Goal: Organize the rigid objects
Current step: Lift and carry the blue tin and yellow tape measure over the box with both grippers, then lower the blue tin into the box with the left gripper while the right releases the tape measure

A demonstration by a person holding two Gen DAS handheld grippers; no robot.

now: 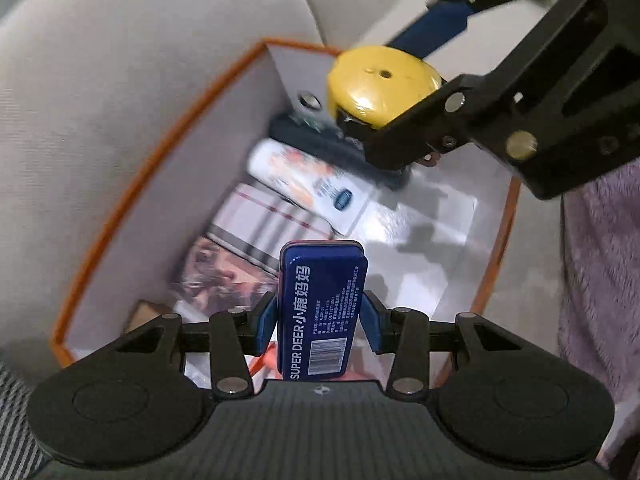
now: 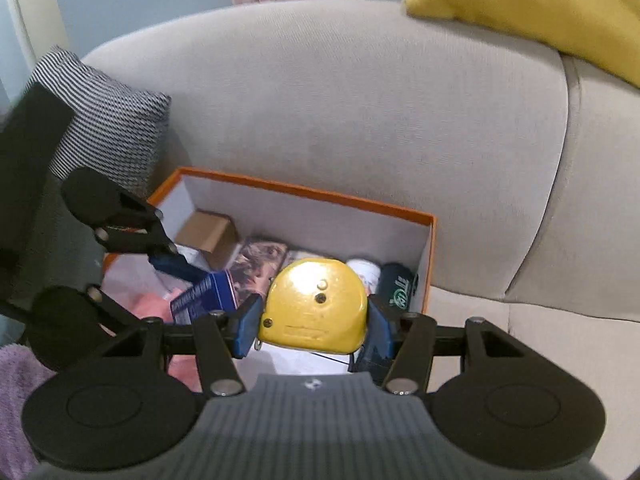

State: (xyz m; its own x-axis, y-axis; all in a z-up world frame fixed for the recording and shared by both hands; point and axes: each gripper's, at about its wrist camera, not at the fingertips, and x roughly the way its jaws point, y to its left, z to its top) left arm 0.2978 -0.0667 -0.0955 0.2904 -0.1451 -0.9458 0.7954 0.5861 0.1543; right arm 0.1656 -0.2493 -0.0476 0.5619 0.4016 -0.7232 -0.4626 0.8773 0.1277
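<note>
My left gripper (image 1: 319, 320) is shut on a blue "SUPER DEER" tin (image 1: 320, 312) and holds it over the orange-rimmed white box (image 1: 168, 168). My right gripper (image 2: 312, 320) is shut on a yellow tape measure (image 2: 314, 304) above the same box (image 2: 304, 192). The tape measure (image 1: 380, 80) and right gripper show at the upper right of the left wrist view. The tin (image 2: 208, 292) and left gripper show at the left of the right wrist view.
The box lies on a grey sofa (image 2: 360, 100) and holds a white tube (image 1: 304, 180), a dark can (image 2: 400, 286), a brown carton (image 2: 208, 230) and printed packets (image 1: 256, 224). A checked cushion (image 2: 108, 112), a yellow cushion (image 2: 540, 0) and a purple fleece (image 1: 600, 260) lie around.
</note>
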